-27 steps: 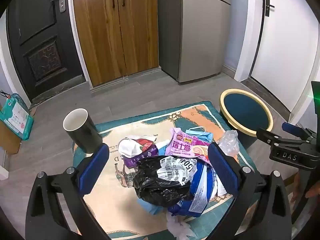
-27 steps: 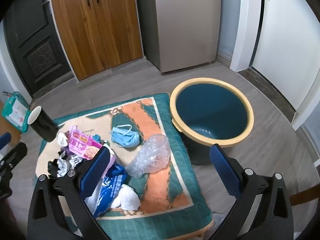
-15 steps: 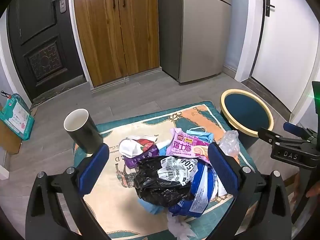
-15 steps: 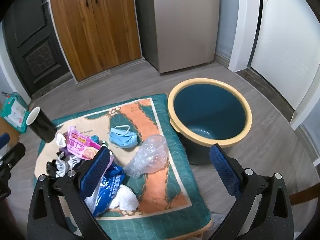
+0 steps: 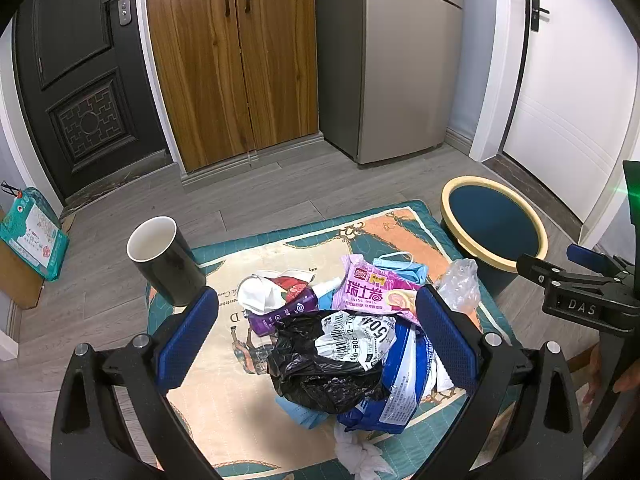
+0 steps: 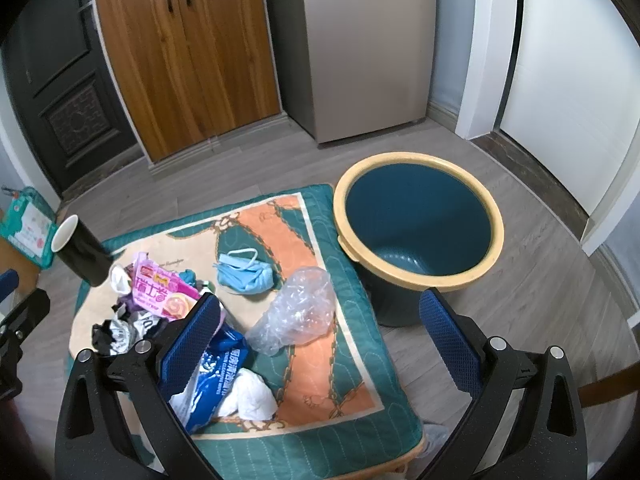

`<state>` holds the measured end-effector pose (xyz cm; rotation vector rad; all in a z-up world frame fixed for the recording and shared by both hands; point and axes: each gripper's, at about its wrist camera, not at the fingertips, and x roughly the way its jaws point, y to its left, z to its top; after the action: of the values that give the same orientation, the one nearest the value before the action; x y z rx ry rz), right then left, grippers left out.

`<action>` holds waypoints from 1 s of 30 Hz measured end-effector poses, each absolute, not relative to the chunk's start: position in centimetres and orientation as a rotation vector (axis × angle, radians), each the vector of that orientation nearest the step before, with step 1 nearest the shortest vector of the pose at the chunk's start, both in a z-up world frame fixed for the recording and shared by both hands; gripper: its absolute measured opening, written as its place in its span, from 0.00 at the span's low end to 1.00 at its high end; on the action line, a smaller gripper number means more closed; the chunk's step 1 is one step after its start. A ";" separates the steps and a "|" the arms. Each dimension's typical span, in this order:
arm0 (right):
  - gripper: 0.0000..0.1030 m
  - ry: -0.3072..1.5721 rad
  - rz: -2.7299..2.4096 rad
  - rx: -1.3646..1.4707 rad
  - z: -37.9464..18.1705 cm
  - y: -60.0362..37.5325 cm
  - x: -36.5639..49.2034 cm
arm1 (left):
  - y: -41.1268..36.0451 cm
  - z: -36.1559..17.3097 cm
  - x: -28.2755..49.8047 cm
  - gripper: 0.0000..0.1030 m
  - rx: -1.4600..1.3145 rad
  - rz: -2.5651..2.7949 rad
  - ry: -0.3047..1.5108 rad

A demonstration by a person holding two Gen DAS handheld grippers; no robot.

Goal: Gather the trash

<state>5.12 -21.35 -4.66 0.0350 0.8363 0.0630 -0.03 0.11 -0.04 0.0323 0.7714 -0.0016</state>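
Note:
A heap of trash lies on a patterned mat [image 5: 224,396] [image 6: 320,364]: a black plastic bag [image 5: 316,368], a pink snack wrapper [image 5: 372,292] [image 6: 160,292], a blue packet [image 5: 400,384] [image 6: 216,372], a blue face mask [image 6: 244,274], a clear crumpled bag [image 6: 298,310] [image 5: 460,284] and white tissue [image 6: 250,398]. My left gripper [image 5: 316,336] hangs open above the heap with nothing between its fingers. My right gripper [image 6: 320,336] is open too, above the mat's right side, holding nothing. A dark blue bin with a yellow rim [image 6: 418,232] [image 5: 494,222] stands empty right of the mat.
A black cup with a white inside [image 5: 164,260] [image 6: 80,252] stands at the mat's left corner. A green package [image 5: 32,232] leans at the far left. Wooden cabinet doors [image 5: 232,60], a grey fridge [image 5: 400,60] and a dark door [image 5: 76,72] close off the back.
The right wrist view has shifted slightly, so the bin and mat sit a little lower and closer. The left gripper has barely moved. Both stay open.

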 end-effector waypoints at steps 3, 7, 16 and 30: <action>0.96 0.837 0.058 0.040 -4.7 -21.7 5.3 | 0.2 0.0 -0.1 0.94 0.036 -0.001 0.769; 0.96 0.840 0.058 0.038 -4.7 -21.6 5.3 | 0.2 0.0 -0.1 0.94 0.037 -0.002 0.770; 0.96 0.850 0.049 0.045 -5.0 -21.6 5.3 | 0.3 -0.1 -0.3 0.94 0.038 -0.002 0.770; 0.96 0.860 0.041 0.063 -4.9 -21.9 5.5 | 0.4 -0.1 -0.4 0.94 0.043 -0.006 0.773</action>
<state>5.50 -21.92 -4.92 0.0627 0.8599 0.0413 -0.43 0.35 -0.10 0.0435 0.7733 -0.0062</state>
